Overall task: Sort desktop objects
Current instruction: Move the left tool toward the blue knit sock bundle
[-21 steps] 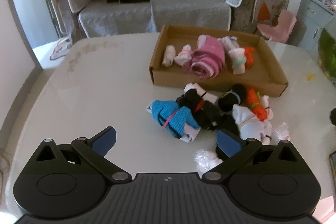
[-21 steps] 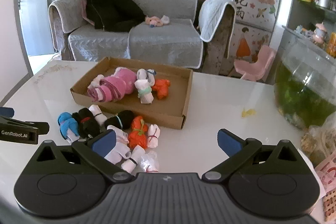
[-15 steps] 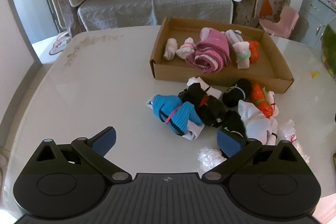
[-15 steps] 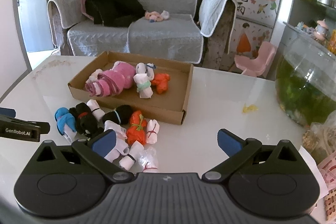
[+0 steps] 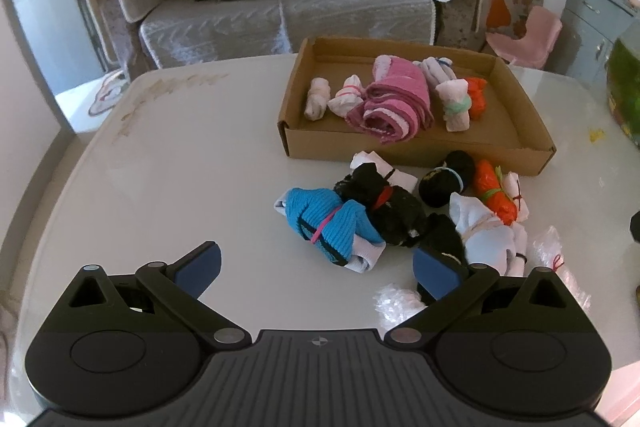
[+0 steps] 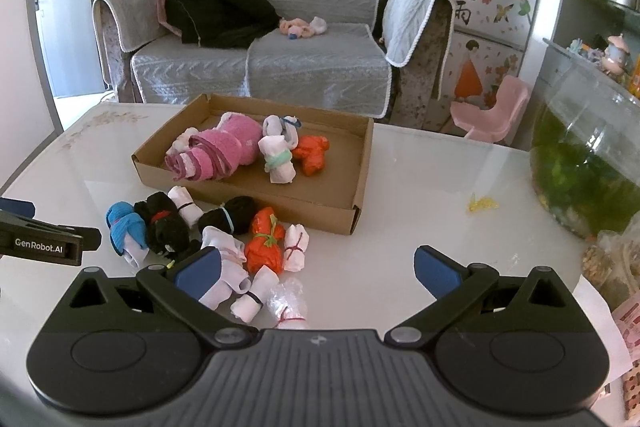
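Both pairs of tongs are held spread above the glossy white tabletop (image 5: 168,187), and nothing is pinched in either. The left tongs (image 5: 316,269) are aimed at the blue knitted sock bundle tied with a pink band (image 5: 334,223), which lies at 12 o'clock just ahead of the blue pads. Touching it at 2 o'clock is the black sock bundle with a red band (image 5: 380,197).

That contact is judged the main hazard: if the tongs are closed too wide, black fabric could be caught with the blue and two bundles dragged together.

In the right wrist view the right tongs (image 6: 316,269) hover at the 5 o'clock edge of the pile. A white rolled sock bundle (image 6: 230,263) is partly hidden behind the left pad, and a crinkled clear plastic packet tied with red string (image 6: 288,303) lies just beside it. The packet looks slippery, so a squeeze could let it shoot out.

The shallow brown cardboard tray (image 6: 362,163), already holding the pink rolled towel (image 6: 218,153), sits at 12 o'clock beyond the pile. Its low near wall could be clipped by a bundle carried low, and the light tray pushed away.

At 3 o'clock the round glass fish bowl with green water (image 6: 580,163) stands near; a wide swing of the right tongs could strike it.
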`<state>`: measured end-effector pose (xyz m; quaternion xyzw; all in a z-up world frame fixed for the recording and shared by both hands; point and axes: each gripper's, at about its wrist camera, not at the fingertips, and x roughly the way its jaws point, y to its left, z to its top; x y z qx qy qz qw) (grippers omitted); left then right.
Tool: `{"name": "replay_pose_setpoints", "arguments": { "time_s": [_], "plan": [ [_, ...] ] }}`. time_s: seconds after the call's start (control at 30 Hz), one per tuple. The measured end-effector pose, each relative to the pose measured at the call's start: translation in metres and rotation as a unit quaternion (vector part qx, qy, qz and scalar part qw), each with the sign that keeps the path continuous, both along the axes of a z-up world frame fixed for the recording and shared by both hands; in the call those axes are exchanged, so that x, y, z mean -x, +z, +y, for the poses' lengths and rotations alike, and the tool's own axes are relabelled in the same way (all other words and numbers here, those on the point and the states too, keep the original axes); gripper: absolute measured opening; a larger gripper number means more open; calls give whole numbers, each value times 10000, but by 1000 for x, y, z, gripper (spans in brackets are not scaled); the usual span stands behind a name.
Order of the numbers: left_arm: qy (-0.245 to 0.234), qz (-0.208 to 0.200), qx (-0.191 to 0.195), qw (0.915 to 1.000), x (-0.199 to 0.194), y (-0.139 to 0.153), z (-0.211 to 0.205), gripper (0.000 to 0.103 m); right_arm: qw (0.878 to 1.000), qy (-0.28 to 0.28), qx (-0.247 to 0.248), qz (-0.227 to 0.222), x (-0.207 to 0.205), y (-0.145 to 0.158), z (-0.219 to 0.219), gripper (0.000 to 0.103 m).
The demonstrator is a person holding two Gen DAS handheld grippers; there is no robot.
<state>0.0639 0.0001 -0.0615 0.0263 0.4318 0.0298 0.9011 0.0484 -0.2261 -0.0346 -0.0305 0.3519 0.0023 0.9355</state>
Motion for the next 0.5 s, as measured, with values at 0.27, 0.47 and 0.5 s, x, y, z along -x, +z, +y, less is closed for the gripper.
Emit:
{"name": "replay_pose_setpoints", "arguments": {
  "time_s": [0.27, 0.47, 0.5],
  "plan": [
    [-170, 115, -345, 9992, -15, -30, 23, 103, 9999, -21, -89, 122, -3, -15, -12, 103],
    [113, 473, 120, 9987, -36, -52, 32, 103, 9995, 48, -83, 290, -7, -35, -14, 103],
    [131, 485, 115, 9987, -38, -55, 31, 103, 9994, 55, -106, 329, -7, -38, -14, 103]
  ]
}}
